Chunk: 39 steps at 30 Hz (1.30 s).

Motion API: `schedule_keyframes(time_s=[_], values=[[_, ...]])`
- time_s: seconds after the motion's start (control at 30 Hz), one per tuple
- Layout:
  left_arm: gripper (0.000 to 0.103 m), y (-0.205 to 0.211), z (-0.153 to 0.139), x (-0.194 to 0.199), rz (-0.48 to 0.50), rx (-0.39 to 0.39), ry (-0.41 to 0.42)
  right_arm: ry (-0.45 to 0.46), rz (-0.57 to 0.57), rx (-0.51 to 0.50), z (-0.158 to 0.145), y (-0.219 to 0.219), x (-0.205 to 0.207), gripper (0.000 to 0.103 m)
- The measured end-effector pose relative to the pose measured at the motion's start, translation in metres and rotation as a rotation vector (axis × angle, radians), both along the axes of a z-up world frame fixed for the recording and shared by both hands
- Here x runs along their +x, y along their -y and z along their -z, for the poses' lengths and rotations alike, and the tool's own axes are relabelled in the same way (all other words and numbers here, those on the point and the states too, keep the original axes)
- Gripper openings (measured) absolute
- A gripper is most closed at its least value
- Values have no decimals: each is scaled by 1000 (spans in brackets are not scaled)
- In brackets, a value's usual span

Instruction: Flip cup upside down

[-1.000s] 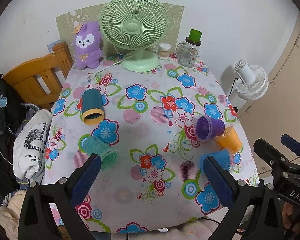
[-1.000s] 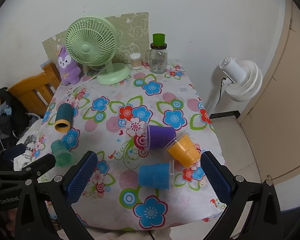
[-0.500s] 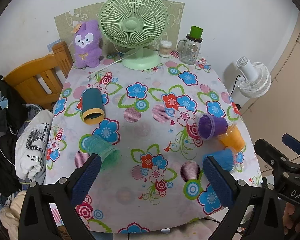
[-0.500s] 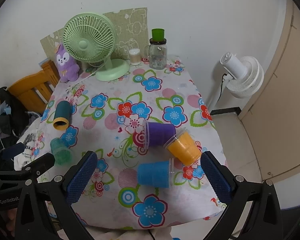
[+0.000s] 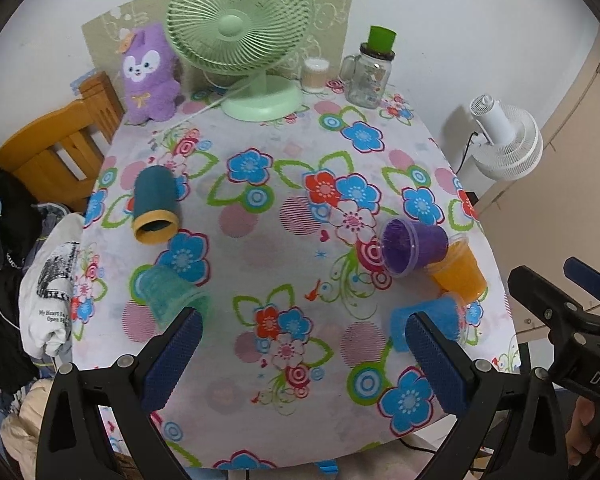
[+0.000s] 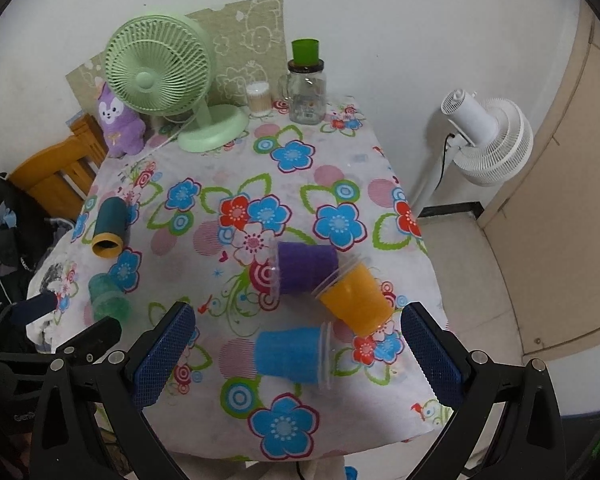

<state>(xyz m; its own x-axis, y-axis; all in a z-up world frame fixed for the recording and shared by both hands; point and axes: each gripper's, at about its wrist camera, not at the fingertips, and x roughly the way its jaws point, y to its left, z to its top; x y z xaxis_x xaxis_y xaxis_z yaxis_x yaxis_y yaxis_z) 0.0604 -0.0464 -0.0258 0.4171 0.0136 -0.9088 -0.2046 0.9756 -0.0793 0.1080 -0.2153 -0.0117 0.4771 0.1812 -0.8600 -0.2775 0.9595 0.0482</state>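
Cups (image 6: pixel 290 354) lie sideways on tbl; both claws (image 6: pixel 298 356) wide, empty.

Five cups lie on their sides on the table (image 6: pixel 204 184). Two are near the left edge: the tall cup (image 6: pixel 109 227) lies behind the short cup (image 6: pixel 107 297). Three lie close together on the right: the back cup (image 6: pixel 306 266), the middle cup (image 6: pixel 356 298) just beside it, and the front cup (image 6: pixel 290 354). A fan (image 6: pixel 160 76), a toy (image 6: pixel 118 122) and a jar (image 6: pixel 306 88) stand at the far end.
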Motion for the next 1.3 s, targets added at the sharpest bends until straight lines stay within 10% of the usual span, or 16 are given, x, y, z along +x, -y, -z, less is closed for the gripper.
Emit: schedule_keyframes(time_s=[0.7,1.07,1.3], values=[[102,78,74,86,89,-41,-105,-88,59,-29,51,62,70,103],[72,81,107,120,125,-69,-131,-148,68,-25,85,65,93,103],[33,82,122,129,160,-94,-142,-181,70,-25,101,59,103,103]])
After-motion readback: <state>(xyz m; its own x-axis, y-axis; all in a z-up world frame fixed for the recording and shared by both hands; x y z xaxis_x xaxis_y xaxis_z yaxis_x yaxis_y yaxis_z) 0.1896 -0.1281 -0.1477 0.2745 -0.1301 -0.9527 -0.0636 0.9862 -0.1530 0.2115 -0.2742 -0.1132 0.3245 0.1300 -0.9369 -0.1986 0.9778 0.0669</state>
